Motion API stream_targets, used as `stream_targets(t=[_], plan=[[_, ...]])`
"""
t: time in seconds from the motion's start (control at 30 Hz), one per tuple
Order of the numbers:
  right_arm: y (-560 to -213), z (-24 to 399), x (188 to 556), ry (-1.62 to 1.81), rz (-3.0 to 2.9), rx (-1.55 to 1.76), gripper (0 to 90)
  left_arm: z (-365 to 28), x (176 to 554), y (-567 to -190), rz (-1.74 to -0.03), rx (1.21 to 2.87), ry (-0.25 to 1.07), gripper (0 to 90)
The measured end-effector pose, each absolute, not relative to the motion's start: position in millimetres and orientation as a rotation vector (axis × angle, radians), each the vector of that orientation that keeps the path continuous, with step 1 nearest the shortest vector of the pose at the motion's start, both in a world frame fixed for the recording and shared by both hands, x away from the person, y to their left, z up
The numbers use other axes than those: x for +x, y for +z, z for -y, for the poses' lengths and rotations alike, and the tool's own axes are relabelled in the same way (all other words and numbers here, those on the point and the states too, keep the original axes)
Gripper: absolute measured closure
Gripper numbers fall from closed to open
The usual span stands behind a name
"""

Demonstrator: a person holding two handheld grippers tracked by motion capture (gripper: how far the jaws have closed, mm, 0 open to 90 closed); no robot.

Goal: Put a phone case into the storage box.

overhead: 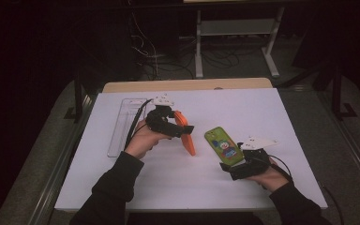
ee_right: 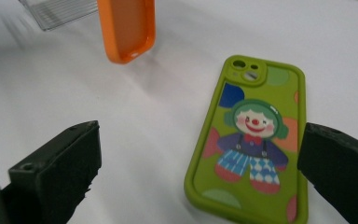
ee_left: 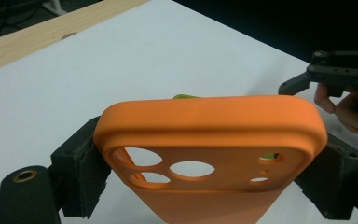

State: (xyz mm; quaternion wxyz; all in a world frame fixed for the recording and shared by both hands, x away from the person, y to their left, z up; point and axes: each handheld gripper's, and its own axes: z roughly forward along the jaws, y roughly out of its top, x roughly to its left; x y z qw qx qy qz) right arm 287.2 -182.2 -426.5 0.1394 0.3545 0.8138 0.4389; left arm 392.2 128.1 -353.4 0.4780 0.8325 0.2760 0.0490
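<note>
With my left tongs [overhead: 180, 127] clamped on the orange case [overhead: 186, 132], tilted on edge just left of the green phone [overhead: 223, 146], my right tongs [overhead: 238, 165] stand released around that phone, flat on the table [overhead: 262, 112].

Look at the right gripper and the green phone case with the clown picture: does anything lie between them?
Nothing visible does. The green phone case with the clown picture lies flat on the white table, ahead of the open right gripper. The orange phone case, gripped by the left gripper, is off to the side.
</note>
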Motion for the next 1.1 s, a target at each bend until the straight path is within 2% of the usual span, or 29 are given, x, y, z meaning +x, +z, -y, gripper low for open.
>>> stream_targets(t=[0.53,1.1], plan=[[-435,200,279,1.242,-2.335,1.071,0.0,-143,405,-330,-0.689,2.044,0.188,14.2],[-434,198,278,1.240,-2.338,1.058,0.0,-176,442,-276,-0.774,2.041,0.358,14.3]])
